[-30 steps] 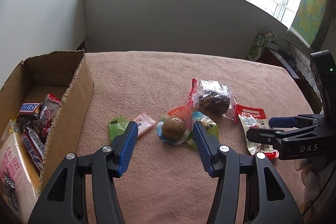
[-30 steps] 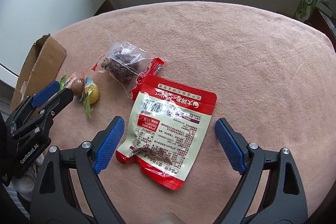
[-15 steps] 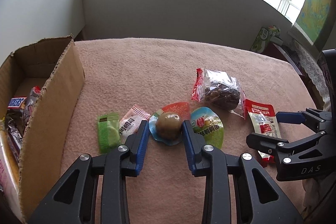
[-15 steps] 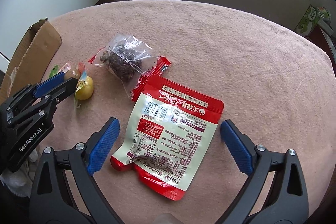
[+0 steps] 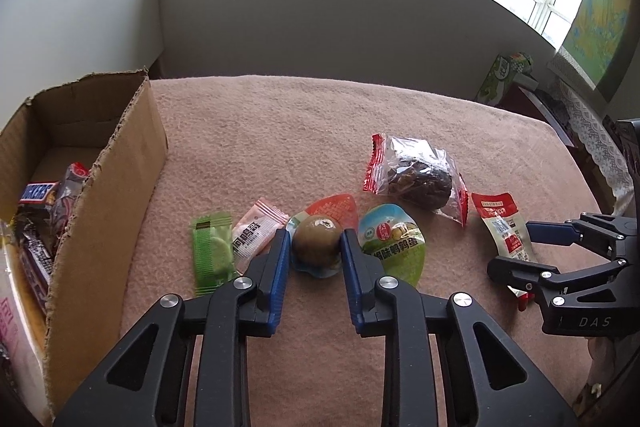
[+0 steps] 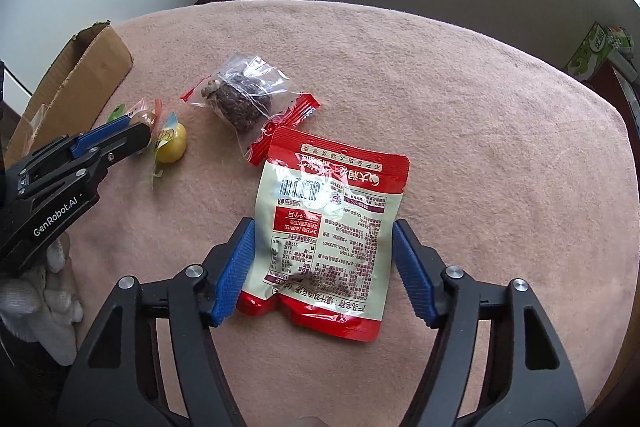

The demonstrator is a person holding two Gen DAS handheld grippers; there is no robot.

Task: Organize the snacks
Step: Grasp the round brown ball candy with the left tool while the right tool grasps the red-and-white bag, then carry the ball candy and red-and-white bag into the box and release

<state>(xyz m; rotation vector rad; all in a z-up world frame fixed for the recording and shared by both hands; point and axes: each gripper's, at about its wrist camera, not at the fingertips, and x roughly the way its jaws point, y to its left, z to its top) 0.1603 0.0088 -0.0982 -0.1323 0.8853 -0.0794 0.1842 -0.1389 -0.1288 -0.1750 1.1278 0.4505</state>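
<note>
Right now your bench (image 5: 328, 131), draped in pink cloth, carries everything. At nine o'clock in the left wrist view stands the cardboard box (image 5: 108, 195), chocolate bars (image 5: 36, 211) inside. Your right gripper (image 6: 324, 267) has its jaws straddling the red-and-cream pouch (image 6: 332, 227), both pads at its edges; whether they pinch yet, you cannot tell. At twelve o'clock from the pouch lies the clear bag of dark snack (image 6: 244, 99). Your left gripper (image 5: 314, 251) has its jaws clenched on the brown egg pack (image 5: 318, 247), with the green-lidded egg pack (image 5: 394, 247) at its three o'clock, pink sachet (image 5: 256, 231) and green sachet (image 5: 212, 251) at nine.
</note>
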